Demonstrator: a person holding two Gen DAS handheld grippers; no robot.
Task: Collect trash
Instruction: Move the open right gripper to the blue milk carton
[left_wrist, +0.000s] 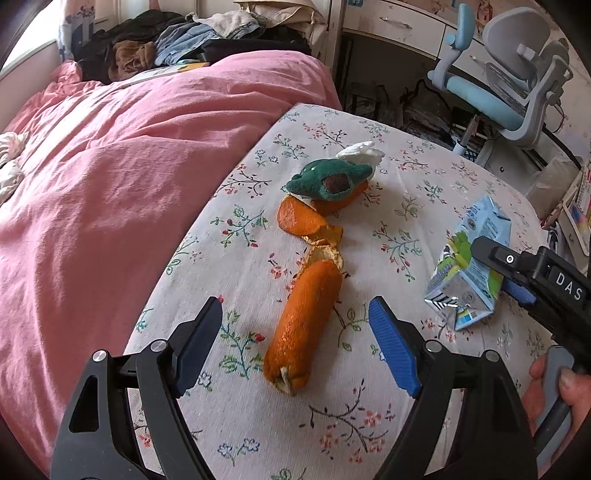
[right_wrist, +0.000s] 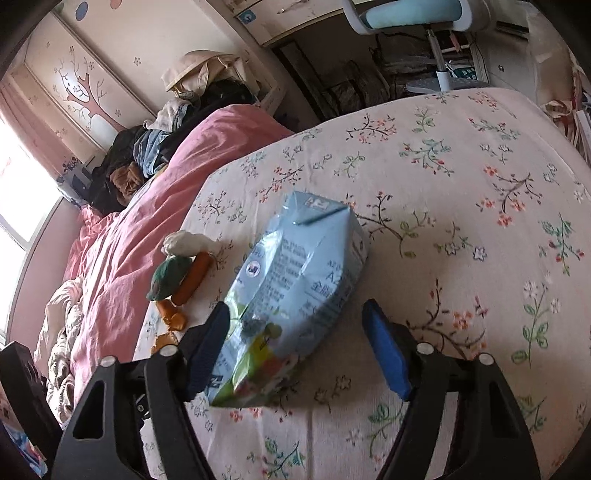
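Left wrist view: the left gripper (left_wrist: 295, 332) hangs with jaws spread wide, straddling the near end of the rolled orange peel (left_wrist: 304, 321) on the floral sheet (left_wrist: 229, 435), nothing pinched; a squeeze could crack the brittle curl or drag sheet fabric along. Right wrist view: the right gripper (right_wrist: 295, 347) brackets the crushed milk carton (right_wrist: 295, 291), left pad touching, right pad clear, no firm hold; the slick, flattened carton may skid sideways or dribble leftovers.
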